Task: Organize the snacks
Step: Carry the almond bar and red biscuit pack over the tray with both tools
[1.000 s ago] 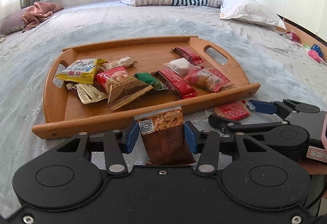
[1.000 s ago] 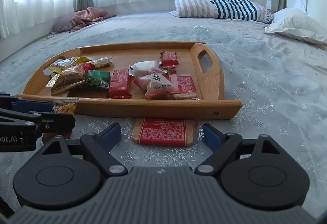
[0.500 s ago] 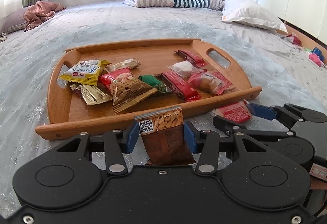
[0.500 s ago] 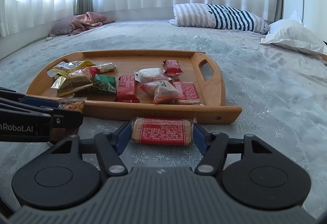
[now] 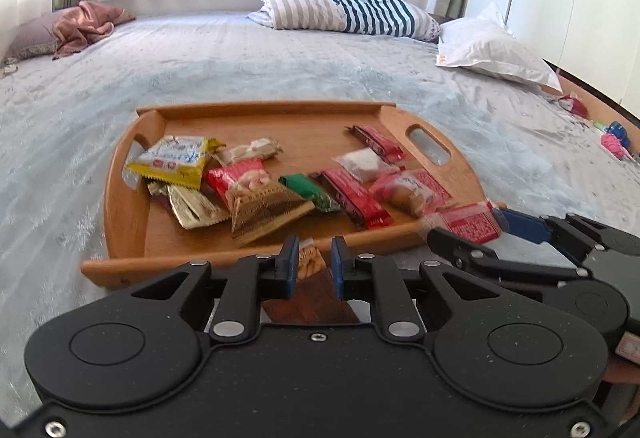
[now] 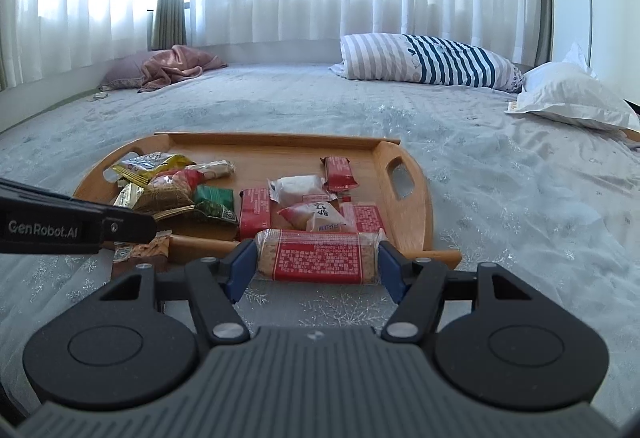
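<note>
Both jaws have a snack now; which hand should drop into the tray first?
Probably right. Its gripper holds the red biscuit pack raised at the tray's near rim; the left gripper has just pinched the peanut packet.

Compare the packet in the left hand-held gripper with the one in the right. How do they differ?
The brown peanut packet is pinched narrow and stands upright; the red biscuit packet lies crosswise, spanning wide jaws. The left hand-held gripper has just closed tightly; the right hand-held gripper grips end to end. Both are clamped near the wooden tray.
</note>
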Demonstrator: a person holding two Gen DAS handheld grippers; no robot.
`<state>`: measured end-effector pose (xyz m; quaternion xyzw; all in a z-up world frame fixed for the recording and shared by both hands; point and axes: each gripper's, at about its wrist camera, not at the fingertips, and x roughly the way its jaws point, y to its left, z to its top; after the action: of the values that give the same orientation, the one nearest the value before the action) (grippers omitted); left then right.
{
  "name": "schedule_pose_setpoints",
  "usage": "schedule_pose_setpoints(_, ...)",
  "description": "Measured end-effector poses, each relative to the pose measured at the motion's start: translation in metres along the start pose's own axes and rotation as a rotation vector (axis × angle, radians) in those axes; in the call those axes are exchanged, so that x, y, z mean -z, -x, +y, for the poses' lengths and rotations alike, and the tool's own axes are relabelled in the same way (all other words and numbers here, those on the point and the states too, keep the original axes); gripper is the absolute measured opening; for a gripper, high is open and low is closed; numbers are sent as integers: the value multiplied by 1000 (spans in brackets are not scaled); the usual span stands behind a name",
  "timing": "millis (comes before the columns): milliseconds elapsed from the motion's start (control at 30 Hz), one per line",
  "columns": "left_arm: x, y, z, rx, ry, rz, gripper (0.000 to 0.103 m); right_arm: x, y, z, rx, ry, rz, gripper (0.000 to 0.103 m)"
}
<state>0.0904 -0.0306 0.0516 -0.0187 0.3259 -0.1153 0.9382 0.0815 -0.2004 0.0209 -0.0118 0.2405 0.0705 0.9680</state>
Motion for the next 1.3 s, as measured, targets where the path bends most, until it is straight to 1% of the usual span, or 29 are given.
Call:
schedule_pose_setpoints(33,3,0,1,5,0,3,30,1,-1,-1,1,-3,4,67)
schedule_pose_setpoints(67,6,1,2,7,5,2,39,2,-1,-1,2,-4,9,67)
schedule_pose_setpoints(100,9,1,3,5,12,0,51,4,-1,-2,3,-3,15,67)
schedule_pose_setpoints(200,17,0,4,-5,16,8,54,8,-2,-3,6,-2,23,67)
schedule_pose_setpoints(267,21,-2,5,-7,30,13,64,10,-2,-4,7,-8,26,67)
schedule_pose_setpoints(333,25,-6,7,-16,53,-5,84,11,-2,-5,4,-16,30,67)
schedule_pose_setpoints(367,27,-8,7,-35,69,-8,87,11,-2,-5,3,-18,30,67)
schedule_pose_setpoints(400,28,-10,7,-50,81,-7,87,12,-2,-5,4,-20,29,67)
schedule_pose_setpoints(500,29,-20,9,-64,122,15,86,13,-2,-5,3,-18,29,67)
schedule_pose_setpoints(567,31,-26,11,-66,147,35,81,14,-2,-5,2,-20,32,67)
schedule_pose_setpoints(600,31,-27,10,-74,142,33,76,14,-2,-5,1,-21,33,67)
schedule_pose_setpoints(633,31,-28,8,-85,125,32,63,15,-2,-5,1,-23,34,67)
schedule_pose_setpoints(667,31,-29,6,-90,105,38,54,15,-2,-5,0,-24,35,67)
schedule_pose_setpoints(700,30,-30,4,-93,90,44,46,15,-3,-5,-1,-25,37,67)
schedule_pose_setpoints(733,29,-30,3,-92,87,46,44,16,-3,-5,-1,-27,37,67)
schedule_pose_setpoints(833,26,-29,3,-65,78,56,39,16,-3,-5,-3,-30,36,67)
schedule_pose_setpoints(900,24,-26,3,-56,63,55,39,15,-2,-5,-6,-35,30,67)
schedule_pose_setpoints(1167,6,-5,5,-52,25,-9,39,4,0,-4,-18,-47,-3,67)
schedule_pose_setpoints(1300,-7,2,10,-54,14,-36,39,-5,-2,-3,-34,-49,-14,67)
